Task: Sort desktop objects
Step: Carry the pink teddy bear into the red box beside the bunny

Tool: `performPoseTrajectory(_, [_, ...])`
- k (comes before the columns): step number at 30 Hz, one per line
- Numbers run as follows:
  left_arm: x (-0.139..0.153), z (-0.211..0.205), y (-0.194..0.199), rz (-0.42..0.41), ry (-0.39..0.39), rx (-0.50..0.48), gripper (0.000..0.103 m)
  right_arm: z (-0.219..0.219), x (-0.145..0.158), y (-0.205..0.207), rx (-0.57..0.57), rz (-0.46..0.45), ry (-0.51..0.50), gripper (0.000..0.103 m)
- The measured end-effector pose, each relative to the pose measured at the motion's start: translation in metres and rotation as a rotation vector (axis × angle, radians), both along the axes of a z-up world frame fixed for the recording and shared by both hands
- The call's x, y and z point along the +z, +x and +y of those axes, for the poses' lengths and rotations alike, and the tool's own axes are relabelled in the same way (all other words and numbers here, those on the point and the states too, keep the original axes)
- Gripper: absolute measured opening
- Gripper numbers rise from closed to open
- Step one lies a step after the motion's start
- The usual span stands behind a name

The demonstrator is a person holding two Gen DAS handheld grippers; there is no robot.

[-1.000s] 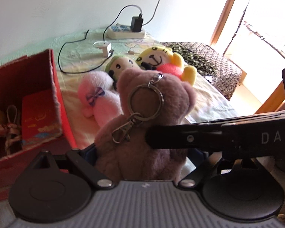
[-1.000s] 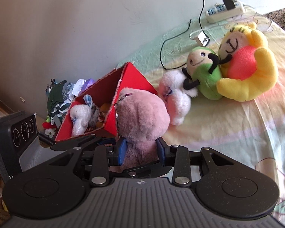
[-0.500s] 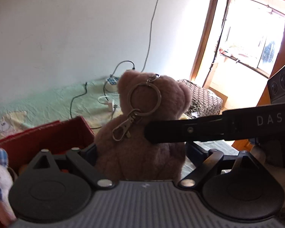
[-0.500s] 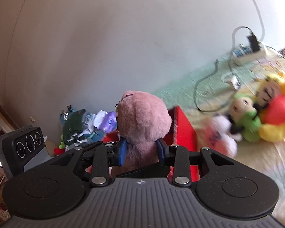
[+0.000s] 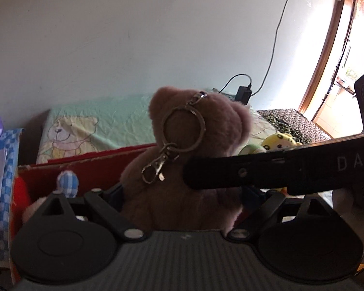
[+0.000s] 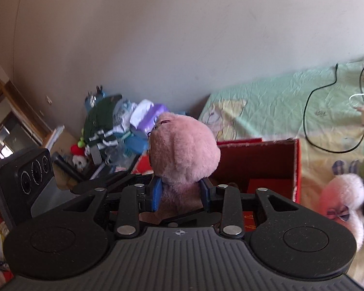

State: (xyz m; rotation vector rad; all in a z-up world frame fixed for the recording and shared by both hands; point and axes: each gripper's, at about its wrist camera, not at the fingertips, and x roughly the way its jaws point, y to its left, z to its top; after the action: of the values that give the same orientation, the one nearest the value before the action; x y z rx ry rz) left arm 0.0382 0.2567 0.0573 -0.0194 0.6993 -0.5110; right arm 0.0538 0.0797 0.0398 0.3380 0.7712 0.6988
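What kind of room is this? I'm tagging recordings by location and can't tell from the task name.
Most likely a bedroom at home, not an office desk. A bed sheet printed with a cartoon bear covers the surface, plush toys lie on it, and a pile of clothes sits against the wall.

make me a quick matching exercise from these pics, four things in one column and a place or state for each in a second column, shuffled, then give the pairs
Things
1. pink teddy bear
2. red box
3. key ring
4. black charger

Places or states
A. clipped to the top of the bear's head
B. far back on the bed, by the wall
C. clamped between the blue pads of both the left gripper and the right gripper
D. open-topped, on the bed just behind the bear

Pairs: 1-C, 2-D, 3-A, 4-B
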Motion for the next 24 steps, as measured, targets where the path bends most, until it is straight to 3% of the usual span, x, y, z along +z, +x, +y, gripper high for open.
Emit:
performPoseTrajectory(8, [-0.032,0.030,0.025,0.121,0.011,0.058,0.091,0.022,-0.033,0.029,0.040,0.151,-0.017,0.035])
performPoseTrajectory(11, [-0.037,0.039,0.030,0.166,-0.020,0.071,0.091,0.027,-0.043,0.036,0.044,0.199,-0.020,0.035])
performPoseTrajectory(17, [-0.038,0.050,0.031,0.160,0.025,0.078,0.088,0.032,-0.057,0.056,0.046,0.290,0.011,0.035])
performPoseTrajectory(24, [-0.040,0.051,0.028,0.137,0.102,0.068,0.086,0.035,-0.067,0.066,0.059,0.328,0.028,0.036])
